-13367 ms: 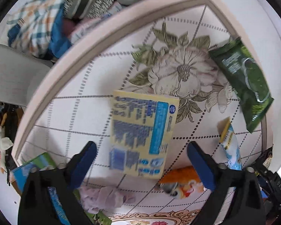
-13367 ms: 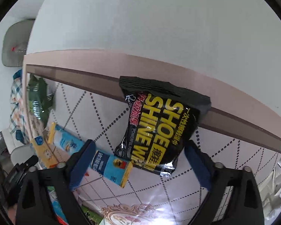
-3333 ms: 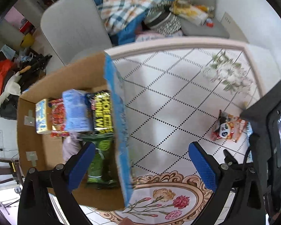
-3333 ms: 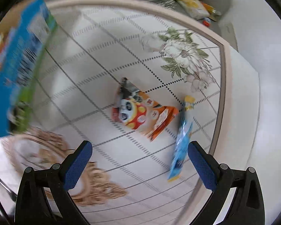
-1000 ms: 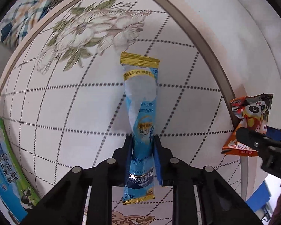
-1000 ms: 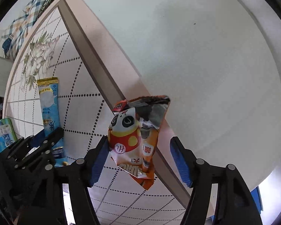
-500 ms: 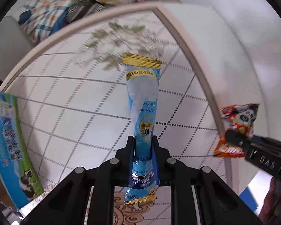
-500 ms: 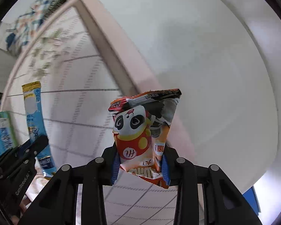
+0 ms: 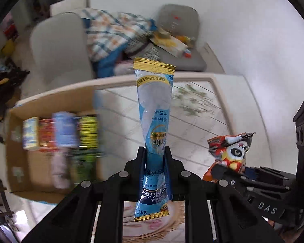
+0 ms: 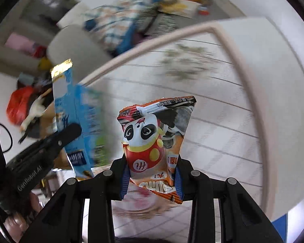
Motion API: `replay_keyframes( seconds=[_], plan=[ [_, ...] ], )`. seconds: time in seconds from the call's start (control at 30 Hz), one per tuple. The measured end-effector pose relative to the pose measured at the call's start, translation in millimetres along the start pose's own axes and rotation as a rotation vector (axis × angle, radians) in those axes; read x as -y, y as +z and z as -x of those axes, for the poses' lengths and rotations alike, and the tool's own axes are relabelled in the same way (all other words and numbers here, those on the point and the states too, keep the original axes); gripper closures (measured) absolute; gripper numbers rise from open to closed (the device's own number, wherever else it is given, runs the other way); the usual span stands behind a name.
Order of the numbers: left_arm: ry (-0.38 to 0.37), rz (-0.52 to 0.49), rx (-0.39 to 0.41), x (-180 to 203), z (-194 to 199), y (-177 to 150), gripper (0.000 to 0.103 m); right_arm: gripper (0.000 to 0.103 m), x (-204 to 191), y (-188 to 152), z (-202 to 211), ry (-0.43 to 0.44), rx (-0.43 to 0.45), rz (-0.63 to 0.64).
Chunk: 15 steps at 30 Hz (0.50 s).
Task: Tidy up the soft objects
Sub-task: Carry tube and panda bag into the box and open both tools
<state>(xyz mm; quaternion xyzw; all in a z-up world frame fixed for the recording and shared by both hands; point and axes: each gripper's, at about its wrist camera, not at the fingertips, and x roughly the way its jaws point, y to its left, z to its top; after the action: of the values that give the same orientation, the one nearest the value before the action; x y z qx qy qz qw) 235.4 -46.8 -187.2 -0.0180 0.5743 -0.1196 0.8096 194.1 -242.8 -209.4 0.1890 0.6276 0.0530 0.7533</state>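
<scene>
My left gripper (image 9: 154, 158) is shut on a long blue sachet (image 9: 154, 117) with gold ends and holds it upright above the table. My right gripper (image 10: 152, 170) is shut on an orange panda snack bag (image 10: 154, 139) and holds it in the air. The panda bag also shows in the left wrist view (image 9: 231, 151), low right. The blue sachet shows in the right wrist view (image 10: 69, 109), at the left. A cardboard box (image 9: 20, 162) at the left holds several packets.
The table (image 9: 212, 117) has a white diamond-pattern cloth with a flower print. Grey chairs (image 9: 56, 48) with a plaid cloth (image 9: 115, 30) and clutter stand beyond the table's far edge. A white wall lies to the right.
Both grippers have risen and swung left with their packets. The cardboard box has come into the left wrist view. The views are blurred by motion.
</scene>
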Motion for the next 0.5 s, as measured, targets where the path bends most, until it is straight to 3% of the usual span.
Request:
replay_keyframes(
  seconds=[0.23, 0.4, 0.5],
  plan=[
    [0.127, 0.077, 0.019, -132.2, 34.1, -13.9, 0.089, 0.065, -157.5, -22.8, -49.0, 0.109, -0.061, 0.136],
    [0.216, 0.126, -0.031, -217.9, 27.9, -23.3, 0.089, 0.065, -247.9, -39.9, -100.6, 0.134, -0.121, 0.195],
    [0.258, 0.136, -0.092, -259.3, 10.2, -27.4, 0.089, 0.065, -282.6, -40.9, -139.6, 0.132, -0.162, 0.207]
  ],
)
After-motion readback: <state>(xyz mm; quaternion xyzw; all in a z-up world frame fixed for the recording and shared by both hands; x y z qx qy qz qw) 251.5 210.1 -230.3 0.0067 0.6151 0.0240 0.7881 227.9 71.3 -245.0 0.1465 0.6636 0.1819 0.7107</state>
